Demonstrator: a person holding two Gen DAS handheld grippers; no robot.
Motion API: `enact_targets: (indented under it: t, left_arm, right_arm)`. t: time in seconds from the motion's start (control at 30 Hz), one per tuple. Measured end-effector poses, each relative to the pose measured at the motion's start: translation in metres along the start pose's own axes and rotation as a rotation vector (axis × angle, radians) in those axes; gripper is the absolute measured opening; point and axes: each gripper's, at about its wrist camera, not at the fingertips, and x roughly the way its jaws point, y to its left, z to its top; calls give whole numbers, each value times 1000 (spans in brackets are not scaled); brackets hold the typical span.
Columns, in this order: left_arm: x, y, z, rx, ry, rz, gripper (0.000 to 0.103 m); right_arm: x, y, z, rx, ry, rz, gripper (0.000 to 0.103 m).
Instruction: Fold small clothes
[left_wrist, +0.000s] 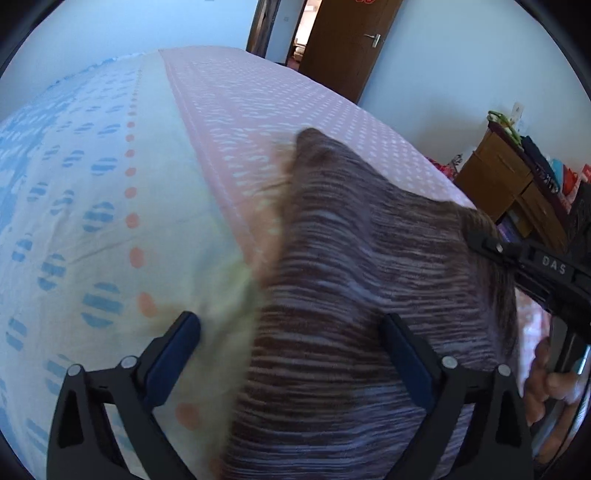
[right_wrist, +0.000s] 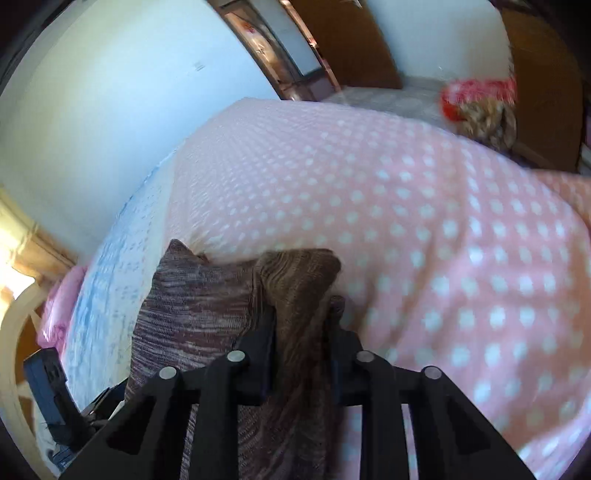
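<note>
Cloth (left_wrist: 351, 295), brown and grey in thin streaks, lies on the bed (left_wrist: 110, 206), partly lifted over the pink dotted part of the cover (right_wrist: 443, 240), and everything else sits around it. The right gripper (right_wrist: 301, 321) is clamped on a bunched brown edge of the cloth, its two black fingers (right_wrist: 264, 332) pressed against the fold from both sides, with the fabric rising above the tips and hanging down between the arms of the tool. From the left wrist view that same gripper reaches in at the right edge of the cloth, and a bare hand (left_wrist: 546, 384) wraps its handle just beside the cloth's right side.

The left gripper (left_wrist: 291, 332) stands spread wide, its blue-padded fingers (left_wrist: 173, 354) well apart: one rests over the pale sheet to the left of the cloth, the other (left_wrist: 410, 362) over the cloth itself, and nothing is pinched between them. The cloth's far corner points up toward the pink cover. Its left border is blurred, so the exact edge there cannot be made out.

Beyond the cloth, past the far side of the bed, a brown door (left_wrist: 347, 40) stands ajar. To the right of the cloth, off the bed, is a wooden cabinet (left_wrist: 506, 184) with odds and ends piled on top.
</note>
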Motion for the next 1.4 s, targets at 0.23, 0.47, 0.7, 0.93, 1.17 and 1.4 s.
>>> enact_targets:
  t: [0.23,0.47,0.7,0.93,1.17,1.4]
  left_arm:
    - [-5,-33,-15,88,5,47,96]
    - [-34,-8,-30,33,-17,69,96]
    - [-71,-19,-59,169,-115,197,96]
    - [-96,-17,-79,222,-139,262,96]
    - [-109,-19,-103,243,-129,325,97]
    - [-155,-27,-123,268,-230,339,103]
  right_arm:
    - [15,20,11,-194,-35,-171,27]
    - [-80,21,-18,-114,-208,-218,47]
    - [-145,61,-105,-174,-228,-214,51]
    - [-157,81,-128,-184,-236,-313,68]
    - [-158,82,-163,-141,-199,-338,68]
    - [-168,104,-182,-238,-156,-352,68]
